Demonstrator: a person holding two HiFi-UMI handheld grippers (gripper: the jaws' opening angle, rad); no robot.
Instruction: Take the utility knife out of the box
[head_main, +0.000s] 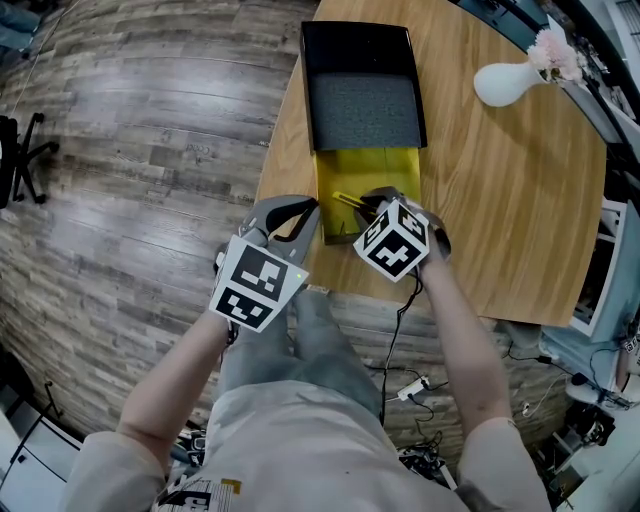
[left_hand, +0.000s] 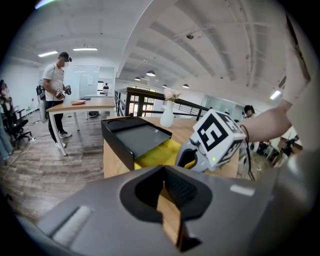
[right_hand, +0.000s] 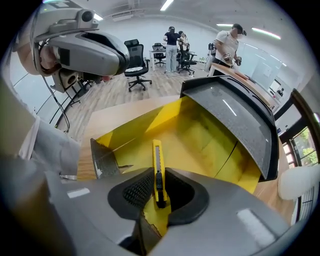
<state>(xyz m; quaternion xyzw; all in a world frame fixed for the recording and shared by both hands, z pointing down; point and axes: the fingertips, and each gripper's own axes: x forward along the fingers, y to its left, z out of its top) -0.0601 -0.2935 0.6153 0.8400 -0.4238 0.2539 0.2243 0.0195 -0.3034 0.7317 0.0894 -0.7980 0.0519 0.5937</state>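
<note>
Right gripper view shows our right gripper (right_hand: 159, 189) closed on the utility knife (right_hand: 157, 165), with the pads on its two long edges beside the black slider. How do we lift it cleanly?

We should rise straight up out of the yellow box (right_hand: 205, 132) before we swing anywhere. That way the free end clears the walls and the black lid (right_hand: 235, 117) at the far end. We grip firmly but leave the slider alone.

And our left gripper (head_main: 290, 215)?

It sits at the box's near left corner with its jaws a little apart, holding nothing that we can make out. The tan strip in its gap is probably just the table (head_main: 500, 190), though its own view is too cramped for us to be sure. We would use it to steady the box if the box drags.

Where is the knife, and which way does it lie?

It lies in the near end of the box, right of the middle. In the head view its long axis runs nearly left to right, slanting a touch farther away at the left. We hold it by the right end, so the free end points left and slightly far.
</note>
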